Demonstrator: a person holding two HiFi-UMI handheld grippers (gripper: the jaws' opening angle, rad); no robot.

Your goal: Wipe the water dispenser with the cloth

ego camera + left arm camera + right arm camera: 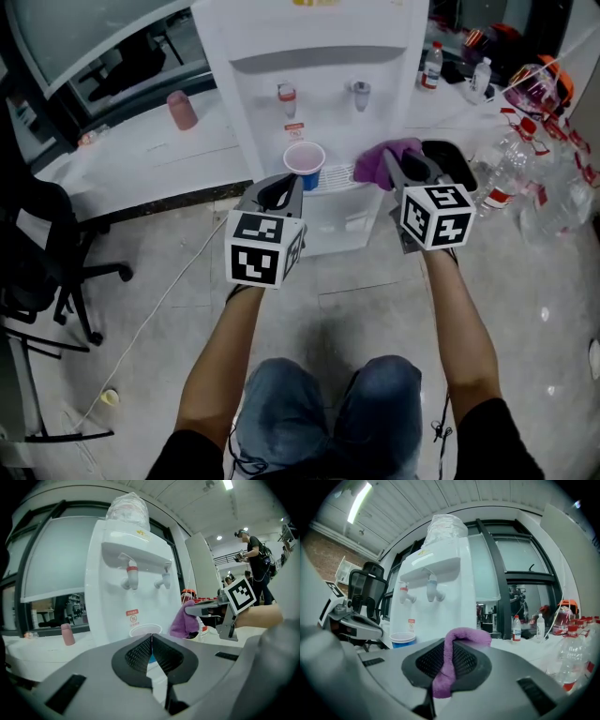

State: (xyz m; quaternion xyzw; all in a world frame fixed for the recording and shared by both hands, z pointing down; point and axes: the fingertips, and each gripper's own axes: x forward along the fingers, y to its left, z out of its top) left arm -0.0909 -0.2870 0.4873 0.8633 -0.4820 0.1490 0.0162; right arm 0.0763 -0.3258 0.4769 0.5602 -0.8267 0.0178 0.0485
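The white water dispenser [319, 47] stands ahead of me, with a red tap [287, 94] and a second tap [360, 91]. A paper cup [305, 161] with a blue base sits on its drip tray. My right gripper [401, 169] is shut on a purple cloth [384, 157], held just right of the tray and short of the dispenser's front. In the right gripper view the cloth [464, 634] drapes over the jaws. My left gripper [286, 187] is shut with nothing in it, just in front of the cup [145, 630].
A black office chair [37, 253] stands at the left. On the ledge beside the dispenser is a pink bottle [182, 110]. Several plastic bottles [506, 178] crowd the right side, next to a black bin [455, 161]. A cable [159, 309] runs across the floor.
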